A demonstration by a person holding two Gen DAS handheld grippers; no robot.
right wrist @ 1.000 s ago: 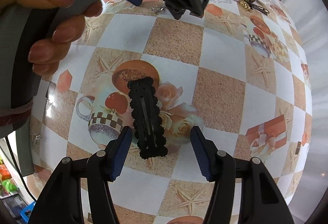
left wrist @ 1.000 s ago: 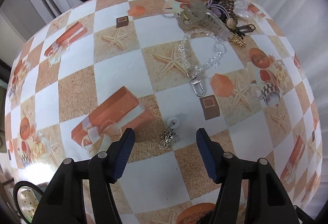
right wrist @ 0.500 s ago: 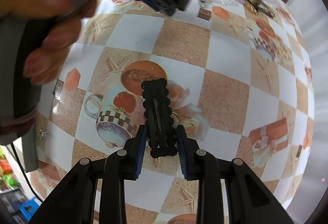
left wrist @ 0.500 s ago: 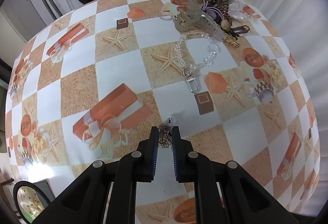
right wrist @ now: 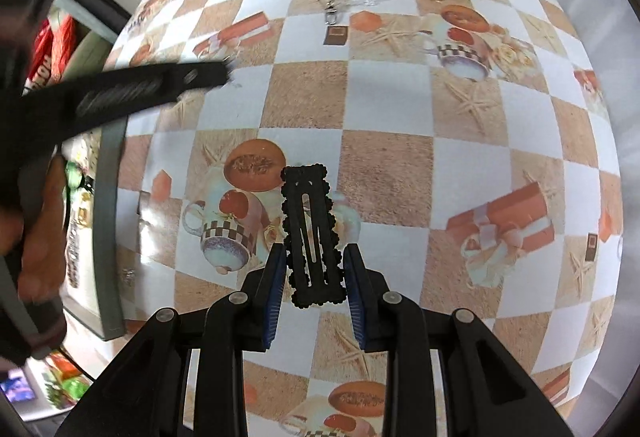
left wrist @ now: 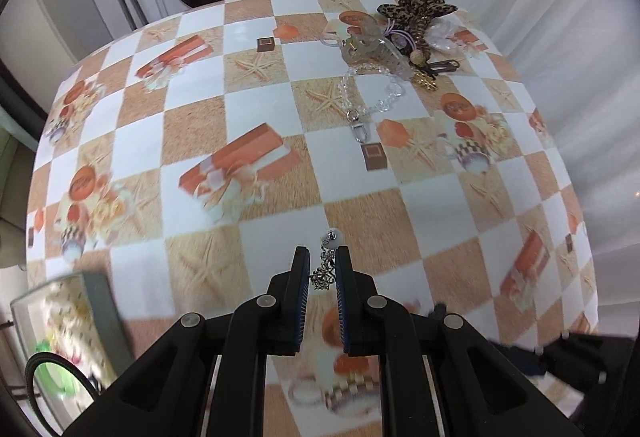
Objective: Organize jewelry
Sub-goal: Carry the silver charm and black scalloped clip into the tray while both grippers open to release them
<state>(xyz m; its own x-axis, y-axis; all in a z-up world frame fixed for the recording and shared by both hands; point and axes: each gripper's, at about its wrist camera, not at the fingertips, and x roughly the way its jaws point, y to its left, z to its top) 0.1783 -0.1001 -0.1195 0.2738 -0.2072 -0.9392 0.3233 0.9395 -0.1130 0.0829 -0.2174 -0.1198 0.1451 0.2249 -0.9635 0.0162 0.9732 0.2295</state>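
My left gripper [left wrist: 322, 253] is shut on a small silver filigree earring [left wrist: 323, 277], whose white bead [left wrist: 333, 237] sticks out past the fingertips, above the checked tablecloth [left wrist: 280, 85]. My right gripper [right wrist: 315, 251] is shut on the near end of a black scalloped hair clip [right wrist: 306, 197], which points away from me over the cloth. In the right wrist view the left gripper's arm [right wrist: 152, 85] crosses the upper left as a dark blur, held by a hand [right wrist: 32, 237].
A grey-rimmed jewelry box [left wrist: 96, 301] with small items inside lies at the table's left edge; its rim [right wrist: 108, 197] also shows in the right wrist view. At the far right lie a leopard-print bow [left wrist: 416, 11], a clear claw clip [left wrist: 372, 49] and a clear bead chain [left wrist: 372, 93].
Both grippers went from open around their items to shut on them, then rose and moved, so the table looks farther away. The grey box has come into the left wrist view.
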